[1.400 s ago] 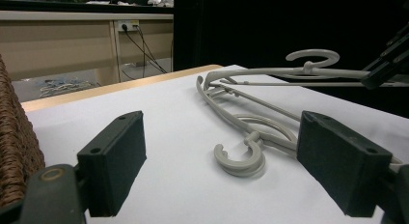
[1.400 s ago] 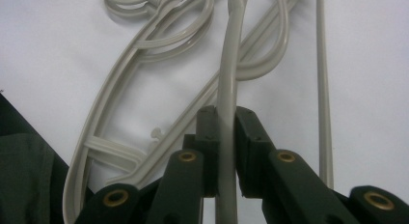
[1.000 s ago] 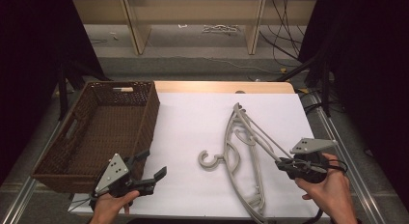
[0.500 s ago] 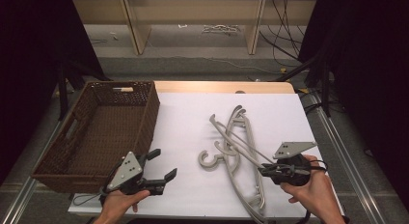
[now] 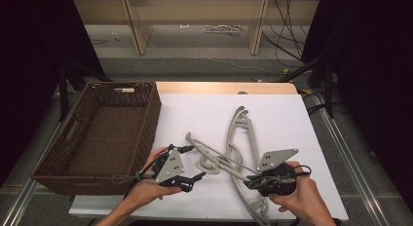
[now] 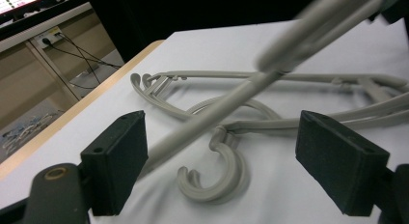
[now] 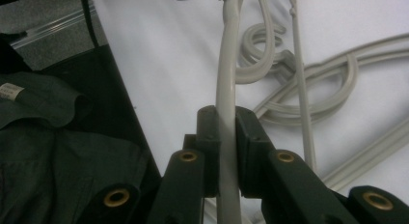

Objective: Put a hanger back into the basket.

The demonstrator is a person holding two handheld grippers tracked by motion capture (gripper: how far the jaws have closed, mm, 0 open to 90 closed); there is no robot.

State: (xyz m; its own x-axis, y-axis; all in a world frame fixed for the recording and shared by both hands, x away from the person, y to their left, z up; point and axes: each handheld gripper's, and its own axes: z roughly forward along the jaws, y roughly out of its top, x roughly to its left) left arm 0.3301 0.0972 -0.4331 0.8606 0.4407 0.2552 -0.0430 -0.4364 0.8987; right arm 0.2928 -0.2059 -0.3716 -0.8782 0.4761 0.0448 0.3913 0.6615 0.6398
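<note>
Two claws at work: right gripper pinching, left gripper spread wide.
Held item: grey plastic clothes hanger, one arm clamped between right pads, far end raised and extending toward left gripper.
Left claw state: nothing gripped; raised hanger arm passing between the spread jaws, close to one pad.
Remaining stock: further grey plastic hangers flat on white table cover, under and beyond the raised one, hooks overlapping.
Destination, judged: brown woven wicker basket, just beside left claw, on its outer side.
Step in hand, judged: separating one hanger from the tangle.
Recommended practice: close left claw squarely on the raised arm, lift level with both, check no hook snagged before moving basketward.
</note>
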